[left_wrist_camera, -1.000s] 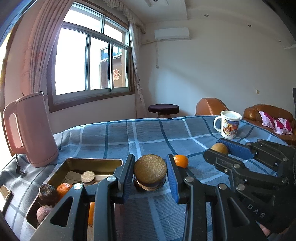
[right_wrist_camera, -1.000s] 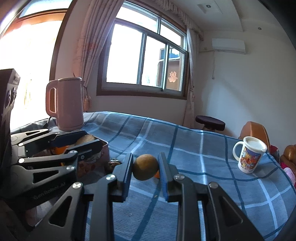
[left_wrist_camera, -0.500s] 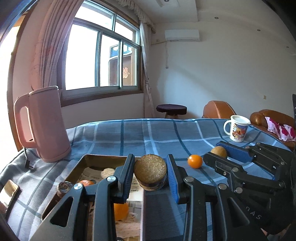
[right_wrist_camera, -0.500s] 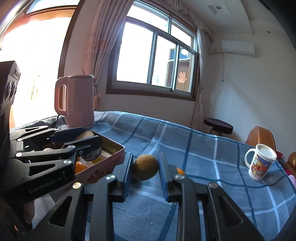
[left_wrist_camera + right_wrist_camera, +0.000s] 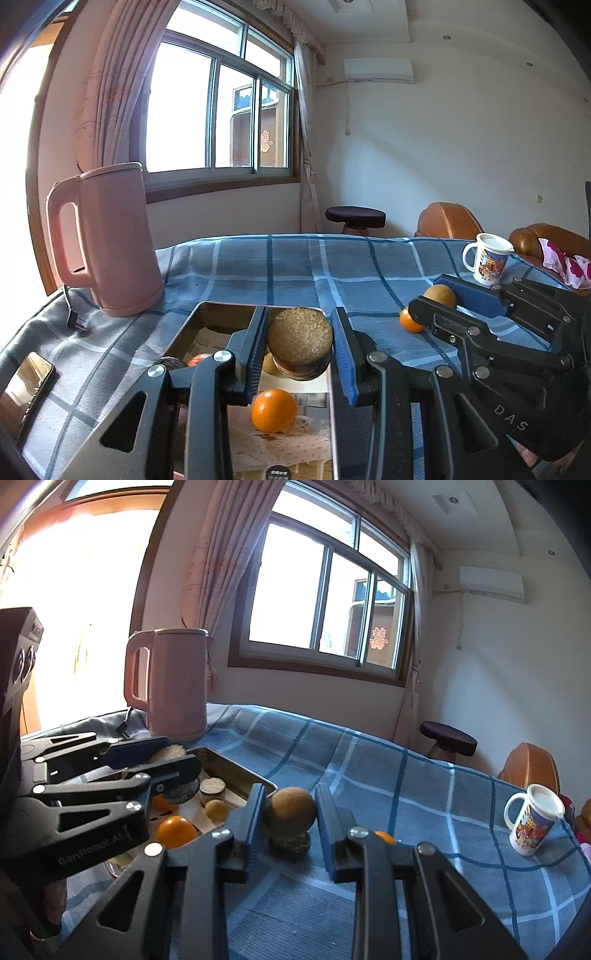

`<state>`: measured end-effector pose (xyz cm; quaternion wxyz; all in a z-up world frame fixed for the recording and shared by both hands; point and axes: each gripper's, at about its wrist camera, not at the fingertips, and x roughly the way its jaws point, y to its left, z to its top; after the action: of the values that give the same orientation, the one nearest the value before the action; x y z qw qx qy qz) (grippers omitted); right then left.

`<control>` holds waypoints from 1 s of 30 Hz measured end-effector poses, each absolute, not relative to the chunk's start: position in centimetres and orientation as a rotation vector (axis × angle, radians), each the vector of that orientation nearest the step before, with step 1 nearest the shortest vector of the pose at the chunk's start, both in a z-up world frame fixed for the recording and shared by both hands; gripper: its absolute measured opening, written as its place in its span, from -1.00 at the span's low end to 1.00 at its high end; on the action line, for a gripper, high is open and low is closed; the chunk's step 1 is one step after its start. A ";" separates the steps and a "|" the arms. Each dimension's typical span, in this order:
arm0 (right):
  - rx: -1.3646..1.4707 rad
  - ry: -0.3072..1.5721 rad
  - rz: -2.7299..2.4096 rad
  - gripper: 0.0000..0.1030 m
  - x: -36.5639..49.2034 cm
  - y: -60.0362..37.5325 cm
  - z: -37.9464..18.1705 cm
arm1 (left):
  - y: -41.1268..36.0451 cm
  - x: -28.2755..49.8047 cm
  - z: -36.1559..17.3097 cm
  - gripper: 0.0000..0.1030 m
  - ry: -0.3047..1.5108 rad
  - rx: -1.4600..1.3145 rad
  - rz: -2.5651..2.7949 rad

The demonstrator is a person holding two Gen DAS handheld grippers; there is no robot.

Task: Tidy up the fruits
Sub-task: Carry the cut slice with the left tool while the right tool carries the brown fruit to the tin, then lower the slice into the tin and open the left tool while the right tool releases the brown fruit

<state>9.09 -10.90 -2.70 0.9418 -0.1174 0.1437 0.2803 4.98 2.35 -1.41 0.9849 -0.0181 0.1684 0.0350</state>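
Observation:
My left gripper (image 5: 300, 350) is shut on a round brown flat-topped fruit (image 5: 300, 341) and holds it above the open metal tin (image 5: 218, 314). The tin holds an orange (image 5: 274, 410) and several other fruits. My right gripper (image 5: 290, 818) is shut on a round tan fruit (image 5: 290, 811), just right of the tin (image 5: 236, 771) and above a dark fruit (image 5: 290, 843) on the cloth. A small orange (image 5: 409, 320) lies on the blue checked cloth behind the right gripper; it also shows in the right wrist view (image 5: 384, 836).
A pink kettle (image 5: 105, 240) stands at the back left of the table, with its cord beside it. A phone (image 5: 26, 384) lies at the left edge. A printed mug (image 5: 487, 262) stands at the far right. A stool and brown sofas are beyond the table.
My left gripper has moved left with the brown fruit, from over the cloth to over the tin. My right gripper has followed with the tan fruit toward the tin's right side.

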 end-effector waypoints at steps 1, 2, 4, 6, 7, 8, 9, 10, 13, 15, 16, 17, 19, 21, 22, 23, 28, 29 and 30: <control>-0.241 0.292 0.574 -0.43 9.1 -10.7 -2.7 | 2.6 4.9 -1.4 -0.30 0.339 -0.040 0.076; -0.243 0.291 0.580 -0.43 9.0 -10.5 -2.6 | 2.8 4.8 -1.3 -0.30 0.339 -0.042 0.078; -0.248 0.289 0.587 -0.43 9.0 -10.1 -2.5 | 3.4 4.7 -1.2 -0.30 0.339 -0.047 0.090; -0.251 0.287 0.595 -0.43 9.0 -9.8 -2.5 | 4.1 4.5 -1.2 -0.30 0.339 -0.053 0.102; -0.253 0.286 0.598 -0.43 9.0 -9.6 -2.4 | 4.4 4.4 -1.1 -0.30 0.340 -0.056 0.109; -0.255 0.285 0.603 -0.43 9.0 -9.4 -2.3 | 4.7 4.4 -1.1 -0.30 0.342 -0.060 0.116; -0.256 0.284 0.607 -0.43 8.9 -9.1 -2.3 | 5.1 4.3 -1.1 -0.30 0.343 -0.064 0.122; -0.258 0.283 0.612 -0.43 8.9 -8.9 -2.2 | 5.4 4.2 -1.1 -0.30 0.343 -0.066 0.129; -0.263 0.282 0.625 -0.43 8.9 -8.3 -2.2 | 6.5 4.1 -1.2 -0.30 0.351 -0.076 0.150; -0.262 0.282 0.635 -0.43 8.9 -7.9 -2.2 | 7.2 4.1 -1.4 -0.30 0.357 -0.083 0.165; -0.261 0.284 0.640 -0.43 8.9 -7.7 -2.2 | 7.6 4.1 -1.5 -0.30 0.364 -0.086 0.172; -0.259 0.286 0.647 -0.43 8.9 -7.4 -2.2 | 7.8 4.1 -1.5 -0.30 0.369 -0.088 0.177; -0.259 0.290 0.659 -0.43 9.0 -6.9 -2.3 | 8.2 4.2 -1.8 -0.30 0.380 -0.089 0.184; -0.262 0.295 0.669 -0.43 9.0 -6.3 -2.4 | 8.4 4.3 -2.0 -0.30 0.390 -0.087 0.186; -0.265 0.298 0.674 -0.43 8.9 -6.1 -2.5 | 8.5 4.2 -2.1 -0.30 0.394 -0.087 0.187; -0.269 0.300 0.678 -0.43 8.9 -5.8 -2.6 | 8.5 4.3 -2.3 -0.30 0.401 -0.086 0.189; -0.282 0.310 0.697 -0.43 8.7 -4.6 -3.0 | 9.1 4.4 -2.7 -0.30 0.424 -0.090 0.194; -0.284 0.312 0.701 -0.43 8.7 -4.4 -3.1 | 9.2 4.4 -2.8 -0.30 0.426 -0.091 0.195; -0.286 0.316 0.705 -0.43 8.7 -4.1 -3.2 | 9.3 4.3 -2.8 -0.30 0.429 -0.093 0.196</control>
<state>8.75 -4.14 -3.19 0.9164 -0.1391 0.1534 0.3426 4.34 9.28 -2.84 0.9713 -0.0460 0.2124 0.0969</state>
